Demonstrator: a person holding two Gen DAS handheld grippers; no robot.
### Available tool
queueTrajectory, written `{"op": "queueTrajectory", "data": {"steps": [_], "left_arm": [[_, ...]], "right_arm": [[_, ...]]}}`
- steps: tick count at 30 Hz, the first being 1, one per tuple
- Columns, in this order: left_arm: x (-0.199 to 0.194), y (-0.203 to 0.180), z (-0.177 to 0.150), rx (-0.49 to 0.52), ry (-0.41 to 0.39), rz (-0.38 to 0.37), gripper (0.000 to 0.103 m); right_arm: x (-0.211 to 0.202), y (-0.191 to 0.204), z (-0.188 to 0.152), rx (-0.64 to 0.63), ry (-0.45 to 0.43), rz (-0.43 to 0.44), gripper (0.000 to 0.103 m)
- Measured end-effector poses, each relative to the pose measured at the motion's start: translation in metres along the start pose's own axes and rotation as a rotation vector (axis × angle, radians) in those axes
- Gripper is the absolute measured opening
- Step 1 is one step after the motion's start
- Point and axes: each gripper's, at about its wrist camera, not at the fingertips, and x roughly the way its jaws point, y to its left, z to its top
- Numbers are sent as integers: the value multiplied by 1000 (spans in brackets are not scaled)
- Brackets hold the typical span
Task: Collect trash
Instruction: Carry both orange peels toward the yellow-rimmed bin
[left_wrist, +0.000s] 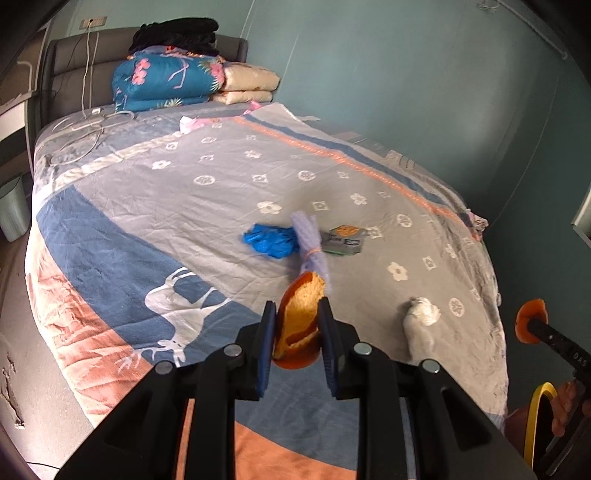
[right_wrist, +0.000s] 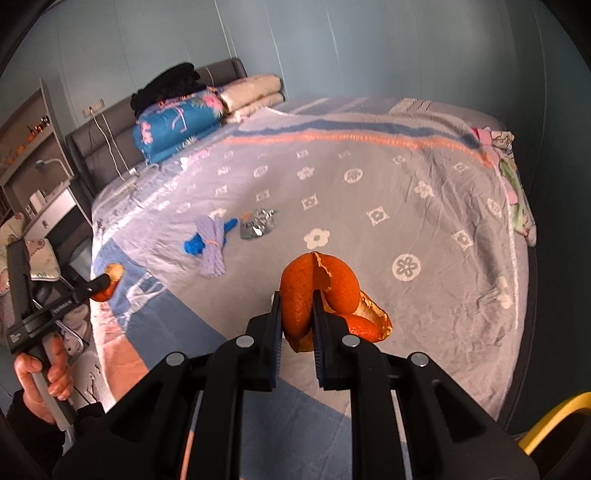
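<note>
Grey patterned bedspread (left_wrist: 207, 206) | teal wall (left_wrist: 369, 66) | folded quilts (left_wrist: 166, 81) at headboard (left_wrist: 62, 62)

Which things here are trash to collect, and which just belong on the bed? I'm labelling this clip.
Trash:
- orange peel in the left gripper
- orange peel in the right gripper
- blue glove
- purple bundle
- foil wrapper
- white tissue

Just lying about:
- folded quilts
- black clothes
- white cable
</note>
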Motion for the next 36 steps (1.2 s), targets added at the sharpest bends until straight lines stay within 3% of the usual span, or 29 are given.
{"op": "queueTrajectory", "data": {"steps": [17, 36], "left_arm": [[-58, -94, -13, 101, -77, -147, 22], [-114, -204, -47, 293, -110, -335, 22]], "right_arm": [[-138, -35, -4, 24, -181, 0, 14], [-230, -83, -38, 83, -273, -61, 14]]}}
